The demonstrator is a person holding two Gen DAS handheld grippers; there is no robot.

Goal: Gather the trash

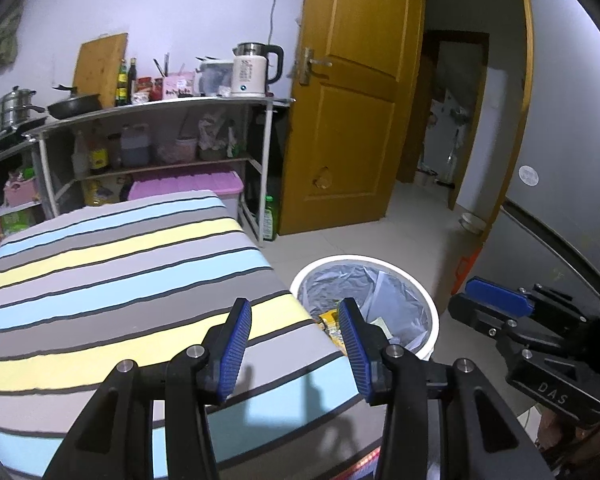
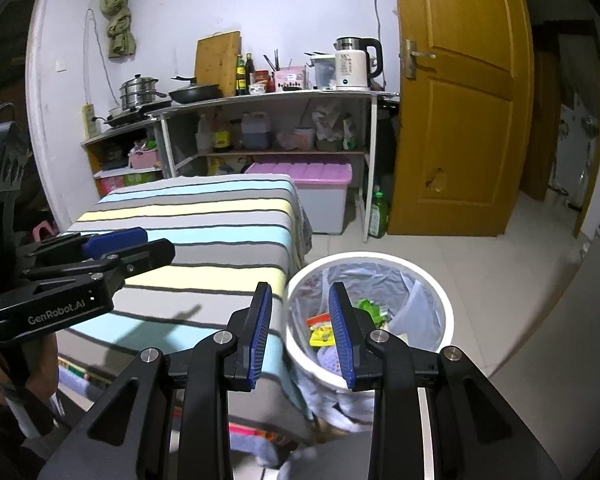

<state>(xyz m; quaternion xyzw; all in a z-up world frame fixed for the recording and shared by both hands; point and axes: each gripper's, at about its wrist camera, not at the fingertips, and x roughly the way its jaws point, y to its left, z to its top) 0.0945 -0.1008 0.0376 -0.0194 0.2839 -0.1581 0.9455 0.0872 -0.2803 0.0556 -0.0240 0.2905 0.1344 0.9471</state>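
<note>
Trash (image 2: 323,332) lies in the lined white bin (image 2: 446,320) on the floor, just ahead of the right claw (image 2: 302,336), right of the left claw (image 1: 294,354); both claws gape empty over the striped tabletop (image 1: 112,264)

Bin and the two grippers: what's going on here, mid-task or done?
A person holds both grippers over the striped table next to the white bin. The left gripper and right gripper are both open and empty. Wrappers already lie in the lined bin, and no trash shows on the tabletop, so collecting looks about finished.
</note>
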